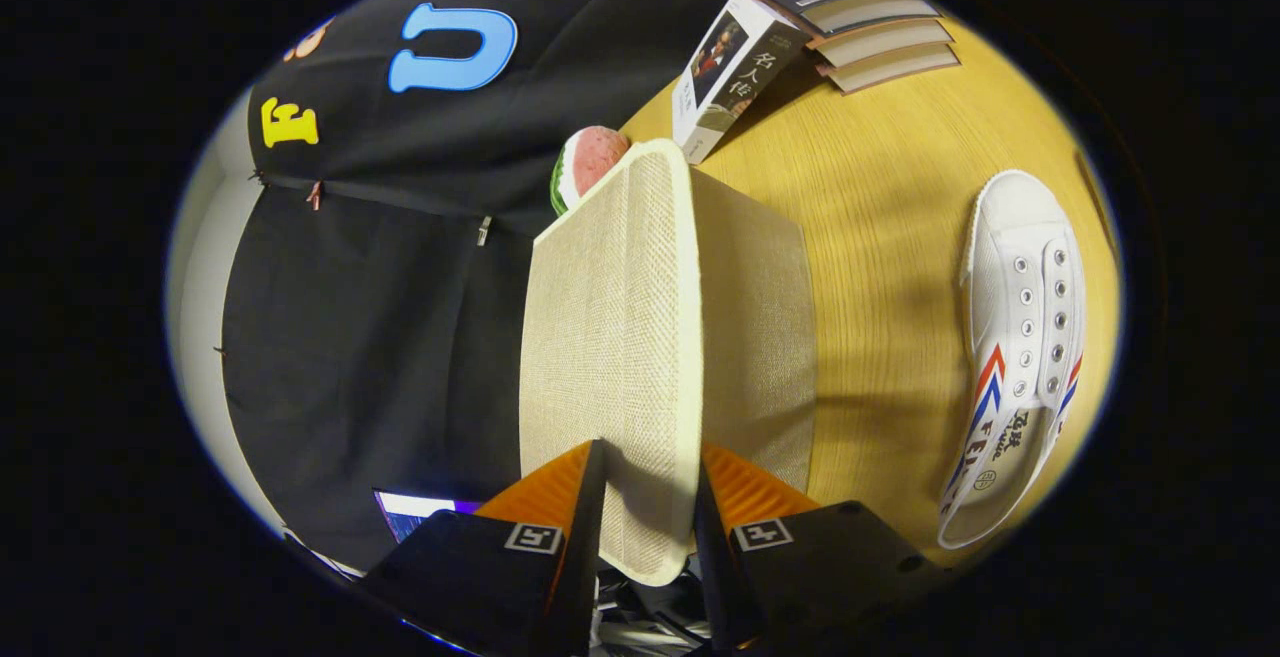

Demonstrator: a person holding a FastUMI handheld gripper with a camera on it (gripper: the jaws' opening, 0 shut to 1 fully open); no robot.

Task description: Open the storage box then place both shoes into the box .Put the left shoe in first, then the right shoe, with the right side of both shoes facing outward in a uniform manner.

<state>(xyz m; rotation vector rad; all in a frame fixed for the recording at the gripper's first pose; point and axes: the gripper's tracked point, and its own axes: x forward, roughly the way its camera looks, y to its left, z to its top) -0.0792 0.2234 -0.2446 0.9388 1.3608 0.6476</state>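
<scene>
Clearly, we have the beige woven-fabric lid of the storage box (610, 337) between the two fingers of the tongs (648, 497), its rounded, piped edge running back between the fingertips. Both fingers sit close against the panel, one on each face, so we read the tongs as closed on the lid, though the very contact points lie in shadow. The lid stands tilted up on edge, and right behind it we see the beige fabric side wall of the storage box (755, 337), which rests on the yellow wood-grain counter (880, 197).

Well apart from the box, toward the counter's far side edge, lies a white canvas lace-up shoe with red and blue stripes (1020, 337). It rests on its sole with the opening turned toward the tongs and the toe pointing away; its eyelets hold no laces that we can make out.

Just beyond the lid's far corner we see a small round watermelon-patterned object, pink with a green rim (590, 162); we cannot tell what it is made of. Beside it a thick white-covered book with a portrait on its front (730, 72) stands leaning, and behind that a stack of three books with dark covers (860, 22) lies flat near the counter's back edge.

Black cloth (380, 317) hangs as the booth's wall on the other side of the lid.
</scene>
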